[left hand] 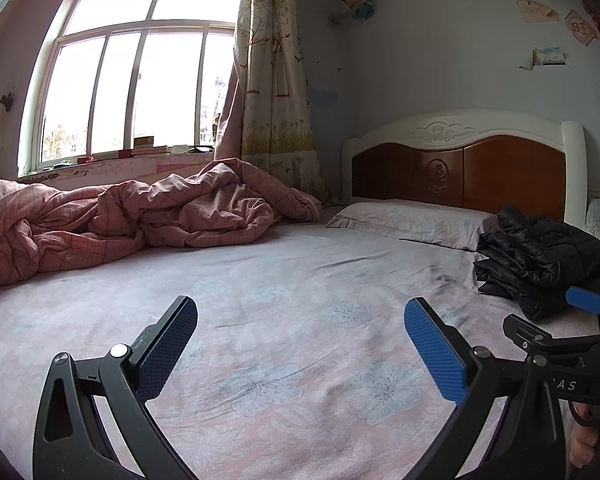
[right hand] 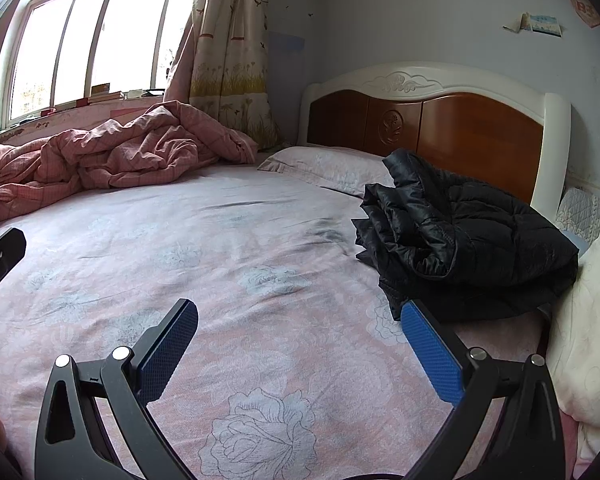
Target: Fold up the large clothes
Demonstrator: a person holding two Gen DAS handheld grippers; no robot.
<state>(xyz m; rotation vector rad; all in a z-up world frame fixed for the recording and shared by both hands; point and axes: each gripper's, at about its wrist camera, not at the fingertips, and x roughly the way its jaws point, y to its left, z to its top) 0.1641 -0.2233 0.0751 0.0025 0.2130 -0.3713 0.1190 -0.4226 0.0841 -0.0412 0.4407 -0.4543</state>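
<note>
1. Both tools hover over the bed [right hand: 260, 240], nothing gripped: the left gripper [left hand: 300, 344] has its jaws spread wide over bare sheet, and the right gripper [right hand: 300, 346] is just as wide, its right pad close to the jacket's near edge.
2. The risk, as a judgement: the black puffer jacket [right hand: 468, 240] looks slick and bulky, so a shallow pinch may catch only the outer layer and let the rest slide off.
3. It sits bunched near the bed's right edge by the headboard [right hand: 460, 128]; a careless pull could drag it over that edge, or snag the pillow [right hand: 332, 170] it partly overlaps.
4. With layers piled up, grabbing the wrong fold could tangle it further rather than spread it flat.
5. The look of it: glossy black, quilted, heaped in loose folds, no sleeve or collar clearly told apart.
6. The pink duvet [left hand: 140, 208] lies crumpled along the bed's far side, well apart from the jacket.
</note>
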